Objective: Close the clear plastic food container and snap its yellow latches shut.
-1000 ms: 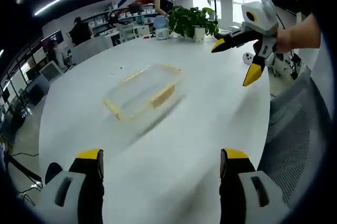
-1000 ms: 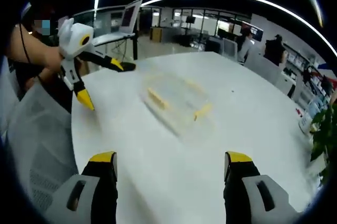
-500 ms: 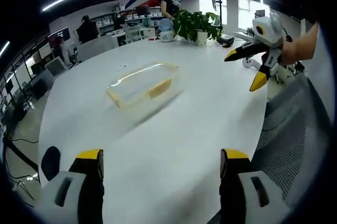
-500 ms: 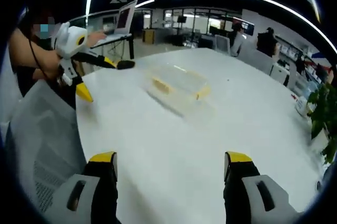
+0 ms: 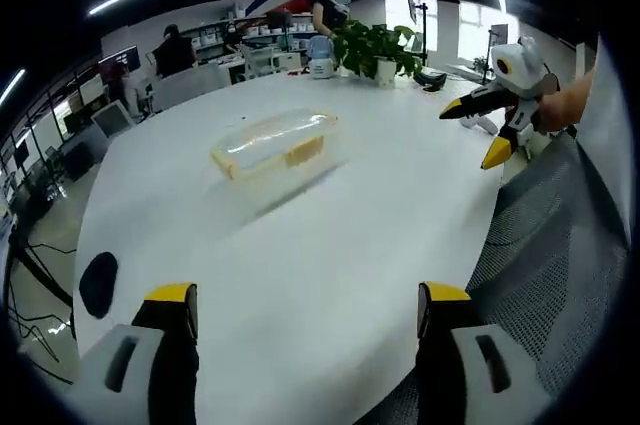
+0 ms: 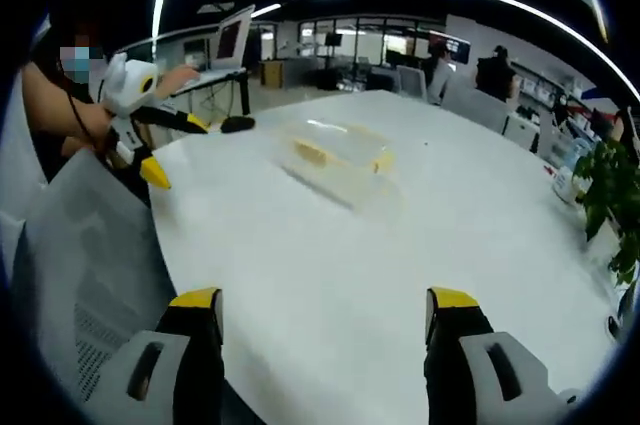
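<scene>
The left gripper (image 5: 305,307) is held with its yellow-tipped jaws spread wide, empty; in the right gripper view it shows at the left (image 6: 165,147), gripped by a hand (image 6: 92,123). The right gripper (image 6: 318,313) is likewise agape and empty (its holder's forearm is bare).

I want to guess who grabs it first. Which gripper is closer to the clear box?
Hard to call; neither is clearly nearer. The left gripper and right gripper are both held open at the table edge, well back from the box.
</scene>
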Demonstrator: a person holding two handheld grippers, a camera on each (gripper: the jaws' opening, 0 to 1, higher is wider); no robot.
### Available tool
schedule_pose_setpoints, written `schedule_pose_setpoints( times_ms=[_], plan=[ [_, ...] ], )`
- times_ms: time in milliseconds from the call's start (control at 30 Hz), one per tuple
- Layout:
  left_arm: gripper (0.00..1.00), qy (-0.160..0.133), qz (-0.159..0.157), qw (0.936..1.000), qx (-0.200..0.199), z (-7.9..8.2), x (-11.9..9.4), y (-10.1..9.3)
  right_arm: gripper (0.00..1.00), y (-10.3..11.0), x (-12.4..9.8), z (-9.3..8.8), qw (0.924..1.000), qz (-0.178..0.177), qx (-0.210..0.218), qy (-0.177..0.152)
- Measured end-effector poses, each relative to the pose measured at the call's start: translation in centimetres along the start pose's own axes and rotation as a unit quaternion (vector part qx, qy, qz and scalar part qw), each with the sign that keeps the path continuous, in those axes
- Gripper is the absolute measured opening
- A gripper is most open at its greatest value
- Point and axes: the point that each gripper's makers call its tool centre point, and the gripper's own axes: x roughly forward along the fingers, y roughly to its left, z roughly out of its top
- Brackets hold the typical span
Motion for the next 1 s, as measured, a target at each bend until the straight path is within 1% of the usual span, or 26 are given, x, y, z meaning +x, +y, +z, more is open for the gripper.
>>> schedule_pose_setpoints(
  times_ms=[167, 400, 433, 500, 667, 1000],
  plan=[
    [0.93, 0.0, -0.002, 1.0, -0.006, -0.7, -0.5, -0.6, 0.84, 0.0, -0.6, -0.3, 1.0, -0.005, 0.003, 0.0],
    [0.92, -0.001, -0.002, 0.9999, -0.015, -1.2, -0.8, -0.9, 0.84, 0.3, -1.3, -1.2, 1.0, -0.007, 0.003, 0.003],
    [0.93, -0.005, -0.004, 0.9999, -0.016, -1.1, -0.9, -1.1, 0.84, 0.4, -1.3, -1.3, 1.0, -0.007, 0.004, 0.003],
    [0.93, -0.005, -0.006, 0.9999, -0.012, -1.1, -0.9, -1.3, 0.84, 0.4, -1.4, -1.7, 0.9999, -0.008, 0.006, 0.005],
    [0.93, -0.014, -0.002, 0.9998, -0.014, -0.9, -1.0, -1.2, 0.83, 0.4, -1.7, -1.4, 0.9999, -0.012, 0.011, -0.001],
    [0.93, -0.013, 0.002, 0.9996, -0.025, -1.2, -0.9, -1.2, 0.83, 0.5, -1.4, -1.8, 0.9998, -0.013, 0.012, 0.006]
  ],
)
